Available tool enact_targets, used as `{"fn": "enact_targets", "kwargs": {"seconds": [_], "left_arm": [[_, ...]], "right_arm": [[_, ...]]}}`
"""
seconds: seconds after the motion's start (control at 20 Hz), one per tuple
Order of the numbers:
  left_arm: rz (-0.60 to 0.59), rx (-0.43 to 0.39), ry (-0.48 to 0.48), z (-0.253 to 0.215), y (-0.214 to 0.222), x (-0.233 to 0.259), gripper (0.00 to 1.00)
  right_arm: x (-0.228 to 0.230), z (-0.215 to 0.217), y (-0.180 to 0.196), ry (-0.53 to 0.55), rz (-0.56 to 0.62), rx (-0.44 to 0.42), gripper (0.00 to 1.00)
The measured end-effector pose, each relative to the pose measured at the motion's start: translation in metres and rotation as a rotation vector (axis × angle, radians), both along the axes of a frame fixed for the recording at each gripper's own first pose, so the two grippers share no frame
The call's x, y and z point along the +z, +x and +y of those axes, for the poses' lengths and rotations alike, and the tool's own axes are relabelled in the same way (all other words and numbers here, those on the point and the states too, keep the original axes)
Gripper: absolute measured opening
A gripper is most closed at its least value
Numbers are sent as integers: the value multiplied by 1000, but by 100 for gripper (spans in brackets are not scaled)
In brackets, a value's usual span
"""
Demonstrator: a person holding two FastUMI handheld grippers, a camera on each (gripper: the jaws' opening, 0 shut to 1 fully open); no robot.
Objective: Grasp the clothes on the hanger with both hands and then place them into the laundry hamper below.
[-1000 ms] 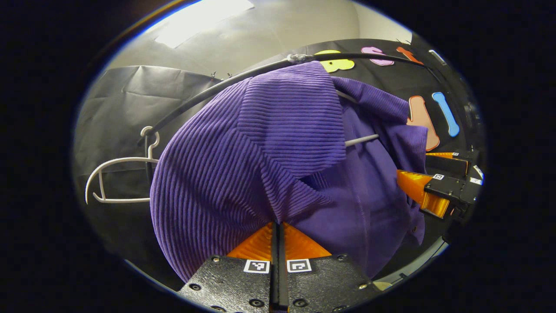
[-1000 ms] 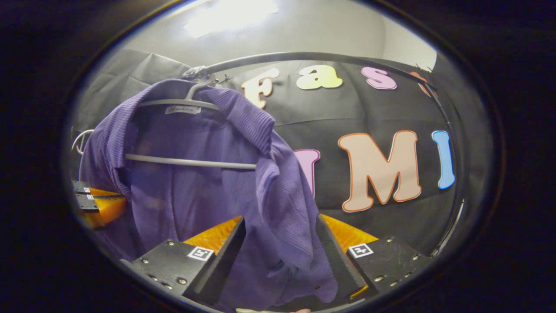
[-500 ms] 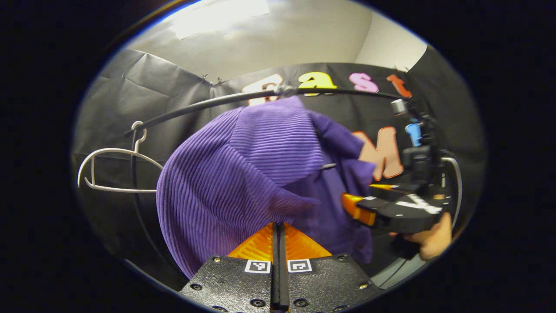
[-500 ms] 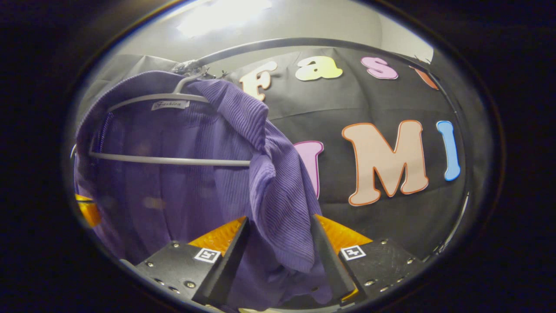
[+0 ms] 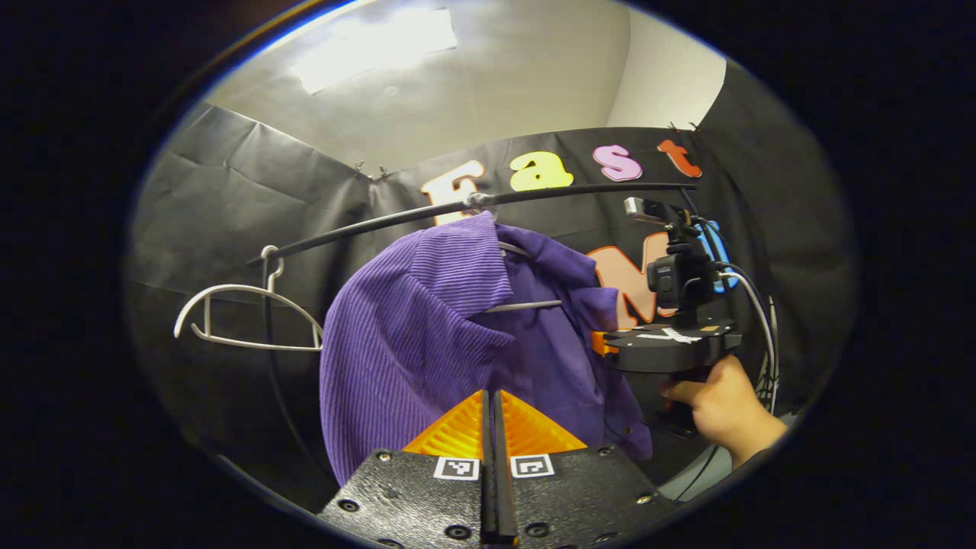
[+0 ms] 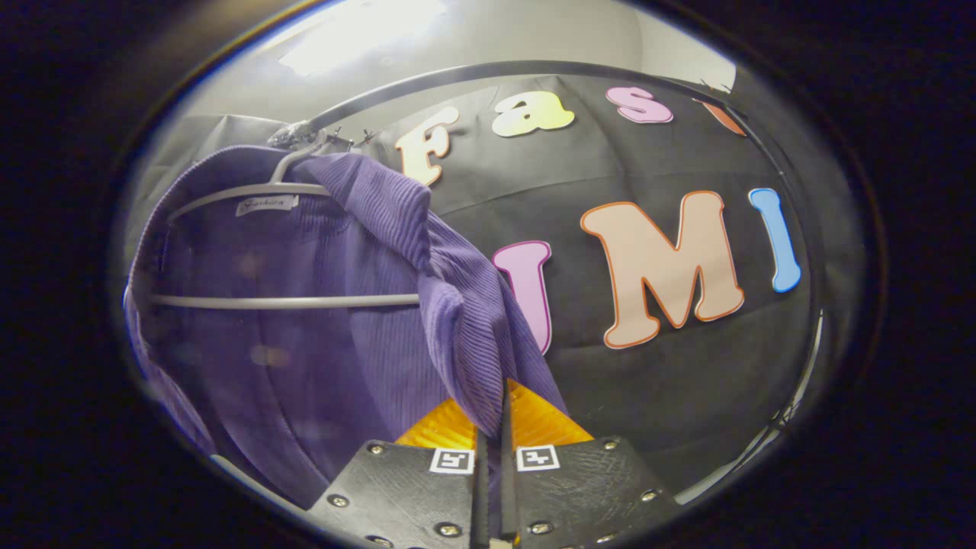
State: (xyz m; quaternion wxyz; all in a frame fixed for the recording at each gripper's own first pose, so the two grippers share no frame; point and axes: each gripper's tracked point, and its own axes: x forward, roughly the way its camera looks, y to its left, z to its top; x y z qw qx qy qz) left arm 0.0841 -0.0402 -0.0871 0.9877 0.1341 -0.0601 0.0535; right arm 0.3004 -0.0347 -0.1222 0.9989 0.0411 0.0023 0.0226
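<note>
Both hand-held grippers, left (image 5: pixel 489 396) and right (image 6: pixel 493 396), we note pinched closed on the purple shirt (image 5: pixel 427 328), hanging on its hanger (image 6: pixel 282 300) at 10 o'clock.

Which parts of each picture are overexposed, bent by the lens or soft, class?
Left gripper view: the ceiling light glares white, and the rail bows into a curve; the purple shirt looks sharp. Right gripper view: the same light is blown out, the rail arches strongly, and the shirt inside its collar looks dim and soft.
</note>
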Motion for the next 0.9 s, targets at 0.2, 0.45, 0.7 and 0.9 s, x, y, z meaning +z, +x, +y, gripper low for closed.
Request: {"fn": "enact_targets", "kwargs": {"seconds": [0.2,0.45,0.7,0.9], "left_arm": [[-2,102,41,14,6,-19,70],[-48,196,-62,29,0,-25,91],[-146,267,-72,35,-15,-14,94],[-130,234,-27,23,-21,-34,95]], "right_arm": [[-5,13,-1,-23,21,41,6],[-9,28,-3,-36,30,83,6],[-17,37,-3,-49,41,102,6],[-17,41,-4,-79,24,104,6]]}}
